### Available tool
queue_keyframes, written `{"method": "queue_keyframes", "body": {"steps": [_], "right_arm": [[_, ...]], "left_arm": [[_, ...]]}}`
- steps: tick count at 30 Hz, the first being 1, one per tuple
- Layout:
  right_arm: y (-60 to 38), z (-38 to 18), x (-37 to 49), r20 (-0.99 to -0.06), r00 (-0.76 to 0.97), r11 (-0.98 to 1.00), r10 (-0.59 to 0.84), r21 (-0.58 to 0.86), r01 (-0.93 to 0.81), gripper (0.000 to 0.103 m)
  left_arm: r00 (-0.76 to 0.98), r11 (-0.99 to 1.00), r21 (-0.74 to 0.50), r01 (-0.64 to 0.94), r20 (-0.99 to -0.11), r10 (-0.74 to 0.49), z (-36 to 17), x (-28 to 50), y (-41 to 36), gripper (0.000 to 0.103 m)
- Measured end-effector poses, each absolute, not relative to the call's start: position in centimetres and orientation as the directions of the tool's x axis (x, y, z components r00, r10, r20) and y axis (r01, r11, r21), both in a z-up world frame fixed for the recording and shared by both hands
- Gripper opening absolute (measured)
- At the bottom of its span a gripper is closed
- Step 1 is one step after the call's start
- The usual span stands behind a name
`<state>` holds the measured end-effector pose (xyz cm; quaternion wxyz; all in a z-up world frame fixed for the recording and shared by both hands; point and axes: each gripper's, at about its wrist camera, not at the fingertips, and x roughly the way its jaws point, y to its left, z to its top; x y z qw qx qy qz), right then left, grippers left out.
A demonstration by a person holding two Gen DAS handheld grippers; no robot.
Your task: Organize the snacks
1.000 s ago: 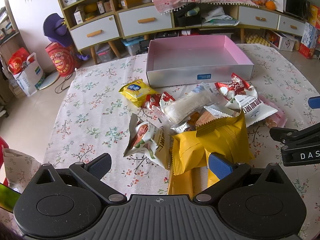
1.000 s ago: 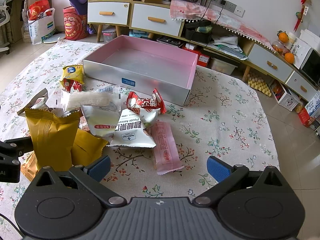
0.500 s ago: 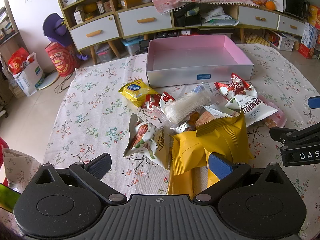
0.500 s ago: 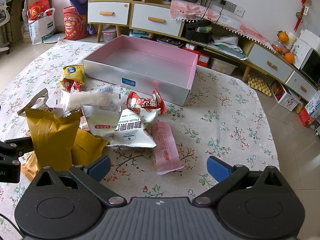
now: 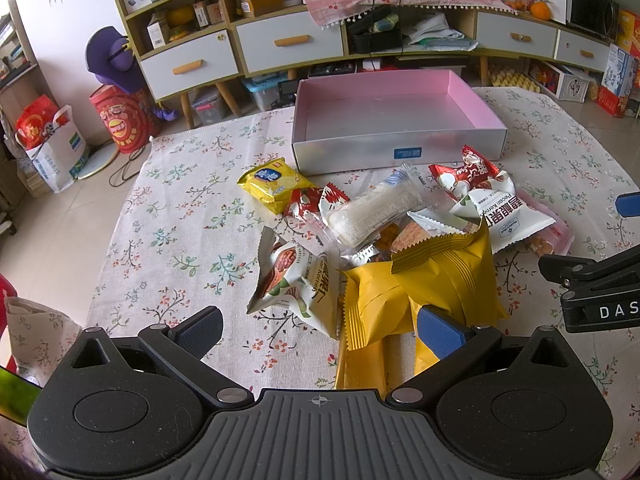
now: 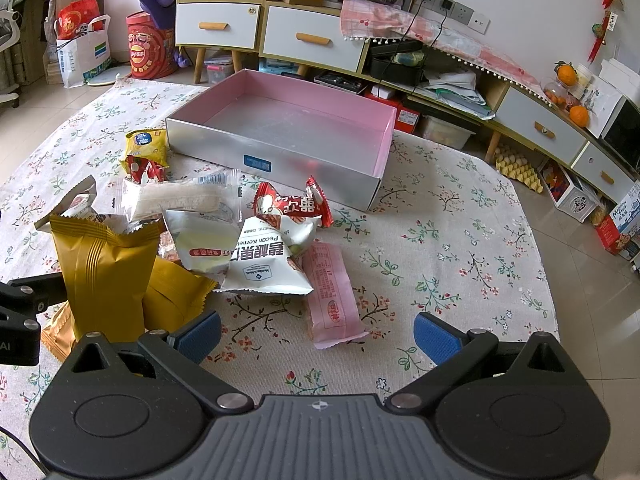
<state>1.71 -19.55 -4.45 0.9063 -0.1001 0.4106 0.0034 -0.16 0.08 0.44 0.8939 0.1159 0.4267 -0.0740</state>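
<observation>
Both grippers, left gripper and right gripper, gape empty near crinkled yellow snack packets.

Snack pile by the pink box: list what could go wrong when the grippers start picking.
1. The snack packets overlap: pulling the gold packet may drag its neighbours along.
2. The pecan kernel bag lies across the pink wafer packet; lifting the wafer first could flip the bag.
3. Both open grippers, left gripper and right gripper, work close together and could collide.
</observation>
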Motion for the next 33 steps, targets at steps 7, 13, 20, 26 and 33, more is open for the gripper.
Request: {"method": "queue_keyframes", "body": {"steps": [7,13,20,26,33], "right_arm": [[-19.5,-4.5,1.7,-0.746,0.662,0.980,-0.076,-0.179,-0.088,0.084],[-19.6,-4.3,1.8,-0.744,0.664,0.979,-0.076,-0.181,-0.091,0.084],[-20.6,-3.4,2.2,-0.755,0.655,0.988,0.014,-0.092,-0.127,0.084],[-20.1,-3.5,2.2,-0.794,0.587,0.979,0.156,0.044,-0.201,0.084],[-17.6,-3.8,1.6,-0.810,0.536,0.950,0.237,0.077,-0.304,0.076]], "left_arm": [[0.625,0.962,0.144,0.232,-0.780,-0.034,0.4,-0.2,0.1,0.103],[0.606,0.956,0.131,0.263,-0.793,-0.058,0.5,0.3,0.2,0.103],[0.559,0.940,0.048,0.339,-0.814,-0.160,1.1,0.9,1.5,0.103],[0.529,0.912,0.012,0.410,-0.817,-0.227,1.1,0.7,2.4,0.103],[0.532,0.878,0.069,0.473,-0.817,-0.223,1.1,0.6,3.2,0.101]]}}
